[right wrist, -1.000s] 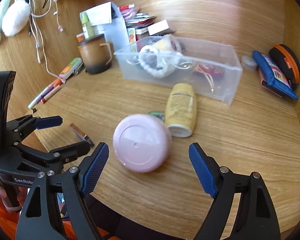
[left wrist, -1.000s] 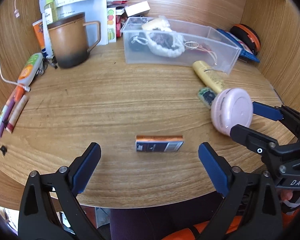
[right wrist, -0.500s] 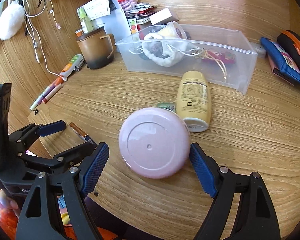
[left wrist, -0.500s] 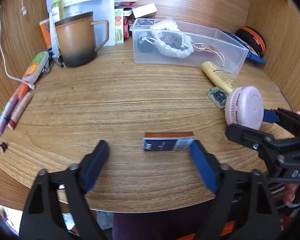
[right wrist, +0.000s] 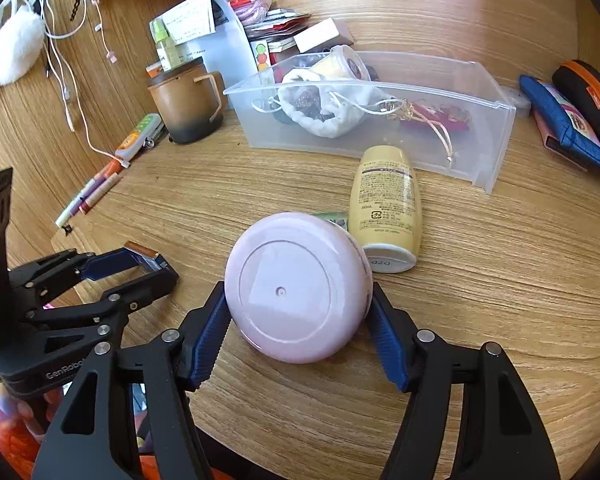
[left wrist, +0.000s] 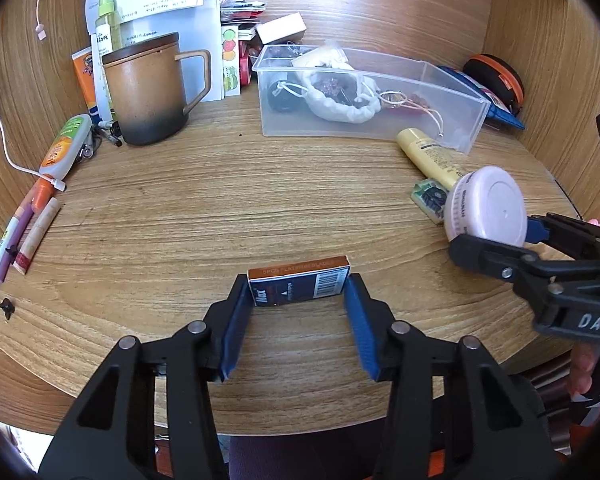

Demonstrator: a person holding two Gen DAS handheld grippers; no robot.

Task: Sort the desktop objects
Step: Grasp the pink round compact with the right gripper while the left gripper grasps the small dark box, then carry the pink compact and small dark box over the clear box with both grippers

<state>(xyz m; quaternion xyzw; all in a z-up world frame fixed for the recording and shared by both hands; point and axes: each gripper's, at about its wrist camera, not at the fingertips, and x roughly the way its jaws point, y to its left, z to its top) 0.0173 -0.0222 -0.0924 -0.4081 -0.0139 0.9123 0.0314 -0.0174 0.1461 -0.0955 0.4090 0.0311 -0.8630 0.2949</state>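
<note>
My left gripper (left wrist: 298, 290) is shut on a small orange and blue blade box (left wrist: 299, 285), which lies on the wooden desk near its front edge; the box also shows in the right wrist view (right wrist: 148, 257). My right gripper (right wrist: 298, 300) is shut on a round pink jar (right wrist: 296, 286), tilted with its flat face toward the camera; the jar also shows in the left wrist view (left wrist: 486, 206). A clear plastic bin (left wrist: 440, 120) holding a white pouch and cords stands at the back.
A yellow tube (right wrist: 386, 208) and a small green packet (left wrist: 428, 198) lie beside the jar. A brown mug (left wrist: 148, 92) stands back left. Pens and a glue tube (left wrist: 66, 144) lie at the left edge. Pouches (right wrist: 568, 120) sit back right.
My left gripper has moved forward and closed on the blade box. My right gripper has closed on the pink jar.
</note>
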